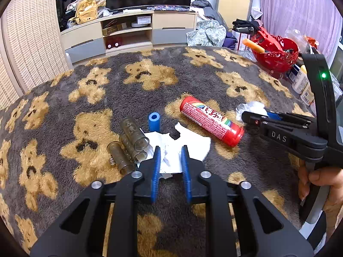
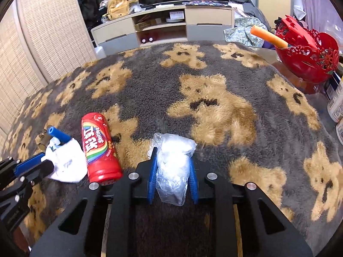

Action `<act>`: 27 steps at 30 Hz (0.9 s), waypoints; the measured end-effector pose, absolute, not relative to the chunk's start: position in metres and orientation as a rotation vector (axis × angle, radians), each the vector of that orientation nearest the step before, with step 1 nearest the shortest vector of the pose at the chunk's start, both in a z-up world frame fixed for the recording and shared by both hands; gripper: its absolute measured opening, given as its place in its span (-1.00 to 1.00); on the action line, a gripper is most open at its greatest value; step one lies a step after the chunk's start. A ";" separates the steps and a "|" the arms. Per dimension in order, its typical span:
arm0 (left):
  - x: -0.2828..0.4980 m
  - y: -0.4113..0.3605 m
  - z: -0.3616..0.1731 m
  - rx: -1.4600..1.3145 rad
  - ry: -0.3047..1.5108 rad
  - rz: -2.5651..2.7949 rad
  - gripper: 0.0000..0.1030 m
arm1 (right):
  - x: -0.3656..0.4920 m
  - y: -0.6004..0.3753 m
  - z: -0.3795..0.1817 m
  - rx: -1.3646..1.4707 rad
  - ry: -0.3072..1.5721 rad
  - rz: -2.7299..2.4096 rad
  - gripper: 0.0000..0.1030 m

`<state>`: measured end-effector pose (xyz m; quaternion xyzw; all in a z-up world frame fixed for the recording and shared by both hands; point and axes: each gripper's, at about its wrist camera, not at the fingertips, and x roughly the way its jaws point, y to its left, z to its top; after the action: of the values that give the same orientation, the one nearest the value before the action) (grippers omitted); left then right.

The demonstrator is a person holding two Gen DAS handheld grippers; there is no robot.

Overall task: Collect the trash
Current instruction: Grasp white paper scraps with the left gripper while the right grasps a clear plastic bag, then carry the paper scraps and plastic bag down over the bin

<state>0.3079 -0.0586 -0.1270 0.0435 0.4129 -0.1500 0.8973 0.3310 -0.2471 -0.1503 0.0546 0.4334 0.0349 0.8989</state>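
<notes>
Blue-padded left gripper (image 1: pixel 170 160) has pinched the crumpled white paper tissue (image 1: pixel 182 147), at 7 o'clock of the red candy tube (image 1: pixel 211 121). Right gripper (image 2: pixel 173 171) squeezes a crinkly clear plastic bag (image 2: pixel 174 162). Both featherlight, squashy, so grab the bulk.

1. White crumpled paper (image 1: pixel 184 147): flat on the bear-print blanket, torn at its far edge, its near part between blue pads.
2. Clear plastic wrap wad (image 2: pixel 174 167): scrunched, w/ white stuff inside, squeezed between blue pads.
3. Red Skittles tube (image 2: pixel 98 147): on its side, between paper & wad.
4. Blue foam tube (image 1: pixel 154 122): short, just beyond the paper.
5. Smoky clear plastic tubes (image 1: pixel 128 143): three, bunched, touching the paper's left edge.
</notes>
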 end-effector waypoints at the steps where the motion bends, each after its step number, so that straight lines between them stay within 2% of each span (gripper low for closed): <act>1: 0.305 -0.058 -0.125 0.088 0.848 -0.312 -0.71 | 0.329 -0.247 -0.149 0.112 0.896 0.075 -0.50; 17: 0.244 -0.043 -0.090 0.089 0.818 -0.310 -0.73 | 0.269 -0.249 -0.120 0.103 0.891 0.089 -0.51; 27: 0.169 -0.031 -0.084 0.069 0.834 -0.329 -0.87 | 0.203 -0.230 -0.097 0.067 0.896 0.129 -0.51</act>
<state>0.1693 -0.0307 -0.0845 0.0333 0.4032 -0.1588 0.9006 0.2031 -0.2299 -0.0973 0.0323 0.4326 0.0622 0.8989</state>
